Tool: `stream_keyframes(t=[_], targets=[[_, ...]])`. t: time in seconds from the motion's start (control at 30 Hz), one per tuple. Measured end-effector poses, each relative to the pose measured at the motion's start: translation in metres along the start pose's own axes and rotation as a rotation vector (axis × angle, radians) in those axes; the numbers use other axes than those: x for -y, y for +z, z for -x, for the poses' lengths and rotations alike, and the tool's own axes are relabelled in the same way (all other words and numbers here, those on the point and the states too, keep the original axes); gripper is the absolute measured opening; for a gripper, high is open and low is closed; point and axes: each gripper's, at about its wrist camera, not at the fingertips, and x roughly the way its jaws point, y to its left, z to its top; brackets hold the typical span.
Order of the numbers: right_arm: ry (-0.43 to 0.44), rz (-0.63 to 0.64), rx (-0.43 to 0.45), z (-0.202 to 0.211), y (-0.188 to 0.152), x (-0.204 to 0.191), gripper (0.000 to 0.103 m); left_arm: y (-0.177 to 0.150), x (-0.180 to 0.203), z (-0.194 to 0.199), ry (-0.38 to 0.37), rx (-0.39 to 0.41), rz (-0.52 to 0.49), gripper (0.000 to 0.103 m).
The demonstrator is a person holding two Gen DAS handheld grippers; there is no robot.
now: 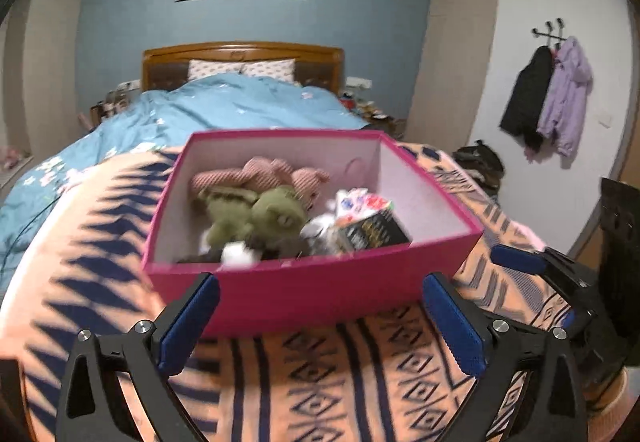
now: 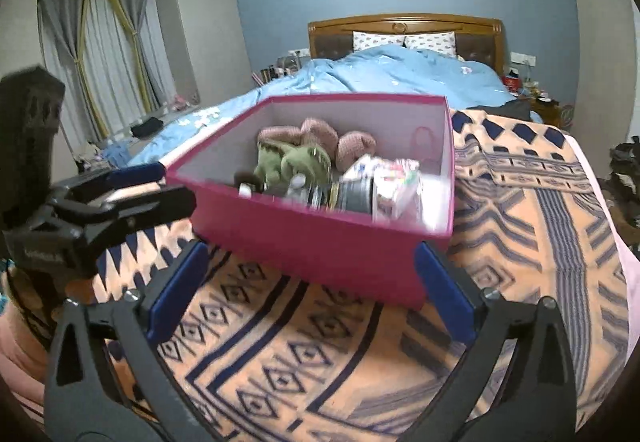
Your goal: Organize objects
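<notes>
A pink box (image 1: 304,292) (image 2: 320,238) stands on an orange patterned blanket (image 1: 340,374) (image 2: 320,354) on the bed. Inside lie a pink plush toy (image 1: 256,173) (image 2: 320,133), a green plush toy (image 1: 256,217) (image 2: 292,161), a black packet (image 1: 372,232) and other small items. My left gripper (image 1: 320,318) is open and empty just in front of the box. My right gripper (image 2: 310,290) is open and empty, close to the box's near wall. Each gripper shows in the other's view, the right one (image 1: 532,266) and the left one (image 2: 120,189).
A blue duvet (image 1: 224,105) (image 2: 400,69) covers the far bed up to a wooden headboard (image 1: 244,53). Cluttered bedside tables (image 1: 368,109) stand at both sides. Coats (image 1: 548,97) hang on the right wall. Curtains (image 2: 104,53) are at the left.
</notes>
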Motion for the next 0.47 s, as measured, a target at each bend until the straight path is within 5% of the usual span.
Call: stream_keyframes(t=[0.47], targets=[[-0.057, -0.008, -0.018, 0.001, -0.030, -0.014, 0.103, -0.046, 0.006, 0.011, 0.141, -0.055, -0.022, 0.103]])
